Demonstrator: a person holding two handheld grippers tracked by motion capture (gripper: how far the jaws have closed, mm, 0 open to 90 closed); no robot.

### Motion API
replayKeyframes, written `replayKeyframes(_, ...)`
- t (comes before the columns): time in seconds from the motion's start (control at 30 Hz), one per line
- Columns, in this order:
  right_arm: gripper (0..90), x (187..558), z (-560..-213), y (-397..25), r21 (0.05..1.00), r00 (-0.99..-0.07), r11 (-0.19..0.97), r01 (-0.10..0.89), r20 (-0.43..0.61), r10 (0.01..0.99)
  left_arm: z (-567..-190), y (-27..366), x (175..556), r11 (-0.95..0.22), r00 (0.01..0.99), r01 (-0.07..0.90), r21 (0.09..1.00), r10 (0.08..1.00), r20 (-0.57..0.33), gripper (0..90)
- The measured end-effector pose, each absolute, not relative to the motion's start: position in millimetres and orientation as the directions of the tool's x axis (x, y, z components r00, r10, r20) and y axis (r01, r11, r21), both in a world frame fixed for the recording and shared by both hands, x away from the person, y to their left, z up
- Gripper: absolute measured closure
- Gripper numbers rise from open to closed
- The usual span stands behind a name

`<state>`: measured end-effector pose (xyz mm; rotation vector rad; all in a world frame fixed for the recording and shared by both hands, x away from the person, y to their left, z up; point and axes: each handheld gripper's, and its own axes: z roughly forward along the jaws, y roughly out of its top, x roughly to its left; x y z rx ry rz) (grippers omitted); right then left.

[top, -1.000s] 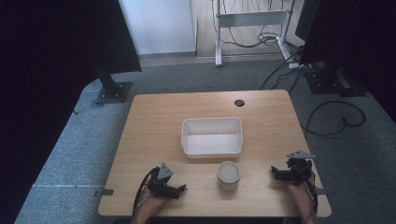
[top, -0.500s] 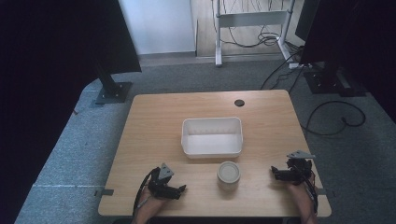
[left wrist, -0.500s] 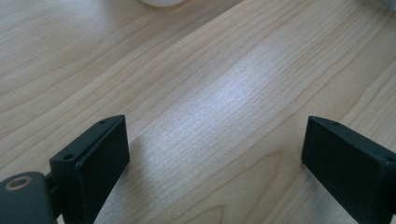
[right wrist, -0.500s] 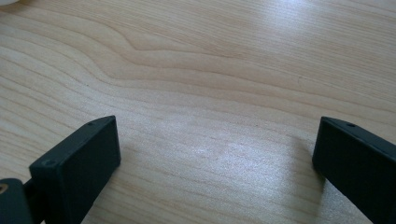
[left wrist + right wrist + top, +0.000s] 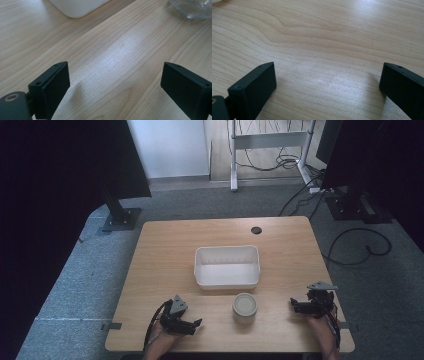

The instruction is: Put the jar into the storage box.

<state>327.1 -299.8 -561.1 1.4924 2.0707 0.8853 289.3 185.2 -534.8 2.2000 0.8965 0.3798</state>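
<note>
Jar (image 5: pixel 244 305) between gaping grippers, apparently untouched.

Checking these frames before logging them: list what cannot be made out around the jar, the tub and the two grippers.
- Round glass jar: high view too small to show contents; left gripper view's top edge cuts it.
- White rectangular plastic tub: near inner wall hidden by its rim; left gripper view's top edge leaves one corner.
- Left gripper, right gripper: high view too small for jaw gaps.

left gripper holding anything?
No: in the left gripper view the left gripper has its black jaws wide apart over the bare light wooden table.
</note>
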Motion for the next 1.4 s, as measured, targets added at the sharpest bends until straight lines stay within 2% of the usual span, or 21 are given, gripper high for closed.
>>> replayKeyframes(0.5, 0.6, 327, -561, -300, 0.714, -0.324, 0.214, 0.667, 0.018, 0.946, -526, 175, 286, -0.477, 0.724, 0.478, 0.738, 0.689, -0.024, 7.7)
replayKeyframes(1.4, 0.6, 327, -561, -300, 0.714, -0.324, 0.214, 0.667, 0.018, 0.946, -510, 137, 288, -0.505, 0.778, 0.417, 0.756, 0.629, -0.009, 6.1)
